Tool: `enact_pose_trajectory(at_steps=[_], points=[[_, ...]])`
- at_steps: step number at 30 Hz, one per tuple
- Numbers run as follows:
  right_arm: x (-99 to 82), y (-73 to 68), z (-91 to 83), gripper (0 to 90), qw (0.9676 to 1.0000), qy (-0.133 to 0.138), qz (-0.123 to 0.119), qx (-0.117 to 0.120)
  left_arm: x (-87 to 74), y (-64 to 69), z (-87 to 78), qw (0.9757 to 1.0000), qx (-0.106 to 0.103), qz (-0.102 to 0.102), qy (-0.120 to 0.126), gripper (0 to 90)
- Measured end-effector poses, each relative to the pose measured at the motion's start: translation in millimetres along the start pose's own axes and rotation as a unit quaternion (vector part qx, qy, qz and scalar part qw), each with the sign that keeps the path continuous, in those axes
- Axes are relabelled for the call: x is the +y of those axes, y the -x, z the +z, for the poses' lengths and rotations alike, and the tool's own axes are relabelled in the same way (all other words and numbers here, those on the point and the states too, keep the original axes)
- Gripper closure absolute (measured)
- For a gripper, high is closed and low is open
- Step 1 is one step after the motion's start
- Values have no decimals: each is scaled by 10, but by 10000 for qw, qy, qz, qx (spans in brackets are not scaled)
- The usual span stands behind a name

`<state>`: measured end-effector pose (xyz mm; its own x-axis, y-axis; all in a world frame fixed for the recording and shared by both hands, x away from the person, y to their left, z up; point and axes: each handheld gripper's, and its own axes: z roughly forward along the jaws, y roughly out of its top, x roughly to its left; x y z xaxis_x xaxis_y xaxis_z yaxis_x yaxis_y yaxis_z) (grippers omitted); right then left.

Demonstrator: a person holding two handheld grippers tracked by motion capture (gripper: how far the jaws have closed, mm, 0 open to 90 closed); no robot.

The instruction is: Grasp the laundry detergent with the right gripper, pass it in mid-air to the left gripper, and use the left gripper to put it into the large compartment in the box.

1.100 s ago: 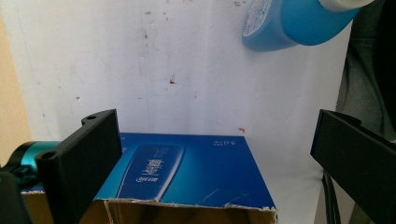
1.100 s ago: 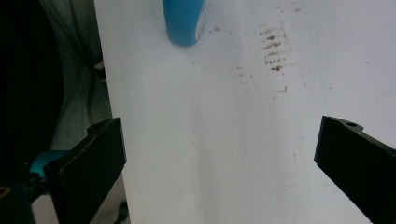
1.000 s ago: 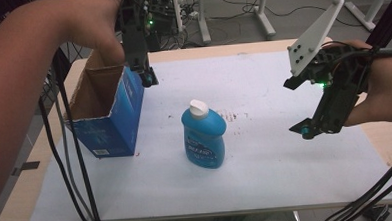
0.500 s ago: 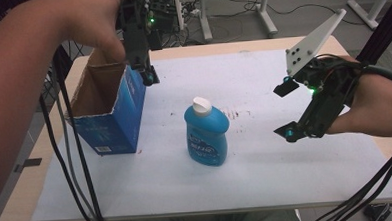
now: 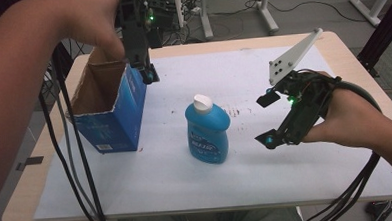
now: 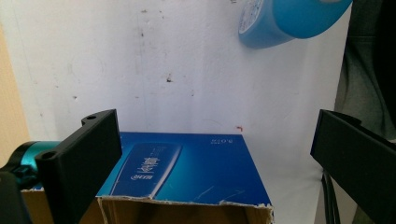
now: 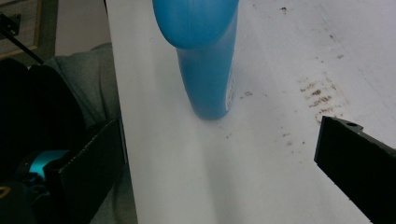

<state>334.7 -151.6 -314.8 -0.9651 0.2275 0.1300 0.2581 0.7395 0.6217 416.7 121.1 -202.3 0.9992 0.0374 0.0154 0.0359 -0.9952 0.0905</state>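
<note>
Standing upright at the centre of the frame on the white surface (image 5: 288, 196), the blue bottle (image 5: 208, 132) is ungrasped, the right gripper (image 5: 268, 118) beside it with jaws spread (the left gripper (image 5: 147, 72), likewise released, hovers over the open box (image 5: 111, 111)), so packing apparently remains.

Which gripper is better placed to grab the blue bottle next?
Right. The right gripper hangs open just beside the blue bottle, jaws facing it. The left gripper sits at the box rim.

Black claws (image 5: 267, 118) with teal knobs, grey three-cornered plate (image 5: 292, 57), black cables (image 5: 71, 161)
</note>
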Motion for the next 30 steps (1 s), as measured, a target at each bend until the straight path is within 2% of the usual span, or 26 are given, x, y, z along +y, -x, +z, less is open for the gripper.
enact_pose_trajectory(at_steps=[4, 18, 30], points=[[2, 1, 58, 10, 10000, 79, 19, 38, -1, 10, -2, 10000, 2, -16, 5, 18], [5, 24, 421, 10, 9987, 440, 123, 228, 13, 30, 10, 10000, 4, 20, -10, 18], [42, 3, 667, 10, 9970, 723, 213, 167, -35, 36, 19, 10000, 7, 7, 23, 18]])
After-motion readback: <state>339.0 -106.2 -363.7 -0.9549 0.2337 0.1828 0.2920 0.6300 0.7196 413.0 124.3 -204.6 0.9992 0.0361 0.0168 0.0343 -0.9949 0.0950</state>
